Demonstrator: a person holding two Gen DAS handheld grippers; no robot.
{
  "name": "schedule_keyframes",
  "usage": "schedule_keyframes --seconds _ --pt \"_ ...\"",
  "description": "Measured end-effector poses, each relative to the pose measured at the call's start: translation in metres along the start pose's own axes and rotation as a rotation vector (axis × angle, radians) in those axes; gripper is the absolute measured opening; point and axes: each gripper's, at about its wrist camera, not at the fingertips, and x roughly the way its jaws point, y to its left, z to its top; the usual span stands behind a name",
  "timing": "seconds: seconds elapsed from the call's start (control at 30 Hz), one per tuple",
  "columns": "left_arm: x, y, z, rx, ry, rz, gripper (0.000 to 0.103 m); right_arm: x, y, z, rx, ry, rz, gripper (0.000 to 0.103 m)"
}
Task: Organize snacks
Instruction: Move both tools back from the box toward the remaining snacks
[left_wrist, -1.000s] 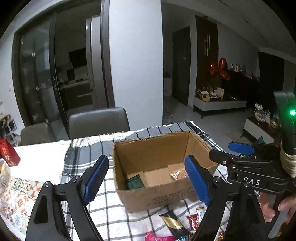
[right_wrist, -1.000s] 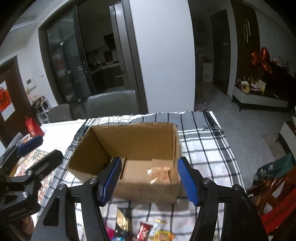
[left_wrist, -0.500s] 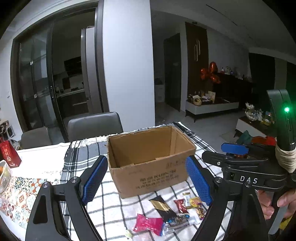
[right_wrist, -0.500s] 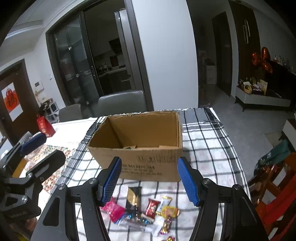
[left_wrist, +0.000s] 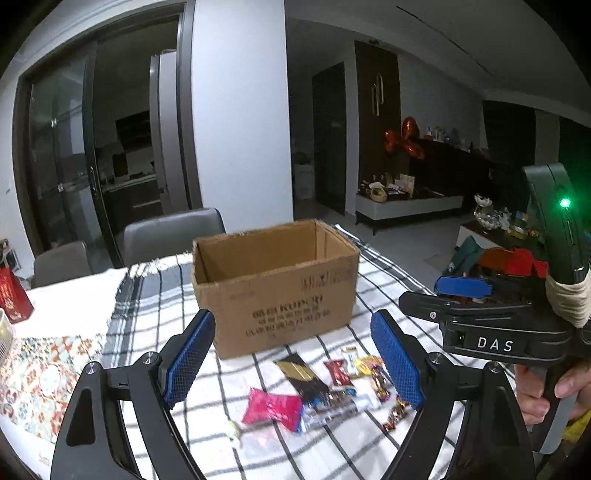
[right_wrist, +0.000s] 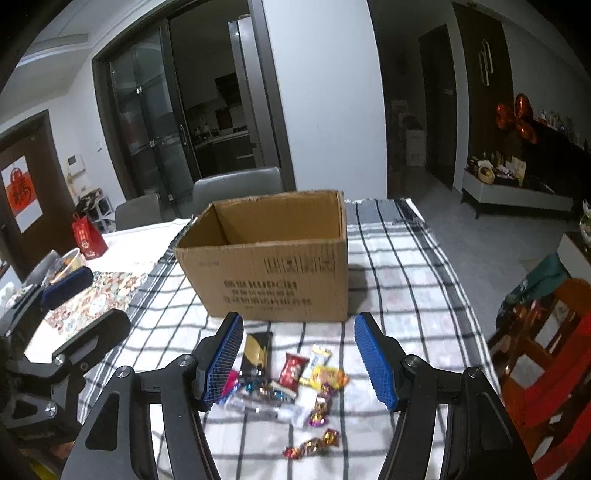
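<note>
The snacks (right_wrist: 295, 384) lie scattered on the checked cloth (right_wrist: 406, 295) at the near side of the counter, just in front of the cardboard box (right_wrist: 273, 273), which stands open-topped further back. Among them are a pink packet (left_wrist: 271, 406) to the left, a black-and-gold bar (right_wrist: 255, 352), a red wrapped sweet (right_wrist: 293, 369), a yellow packet (right_wrist: 328, 376) and some small twisted foil candies (right_wrist: 314, 445) nearest of all.

Both tongs hang above the pile with nothing in them. The left tongs (left_wrist: 293, 363) stand spread wide; the right tongs (right_wrist: 299, 360) stand parted less widely, their blue pads bare.

These pieces look light and soft: thin crinkly wrappers that will likely give under the pads and may slip on their glossy film. The bar and the pink packet are probably best pinched across the narrow width, mid-body, where the contents stiffen them. The small candies are better caught on the lump than on the twisted ends, which would likely pull free. Several overlap, so one closing could drag a neighbour along.

The box's floor is hidden behind its near wall from both views, so what it holds cannot be told. Clear film among the snacks is blurred, and its edges are hard to make out. The wrapper print is too small to read.
</note>
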Motion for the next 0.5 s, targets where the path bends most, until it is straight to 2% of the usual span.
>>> schedule_keyframes --seconds 0.27,0.43,0.5 --pt "0.005 -0.006 -0.032 -0.002 0.055 -0.042 0.085 0.008 -0.001 -0.037 -0.011 0.056 -0.015 0.064" --pt "0.016 -0.012 -0.047 0.006 0.099 -0.073 0.08 0.02 -0.006 -0.053 -0.005 0.104 -0.007 0.064" --pt "0.023 -0.013 -0.053 -0.002 0.123 -0.096 0.074 0.024 -0.007 -0.058 -0.003 0.119 -0.006 0.064"
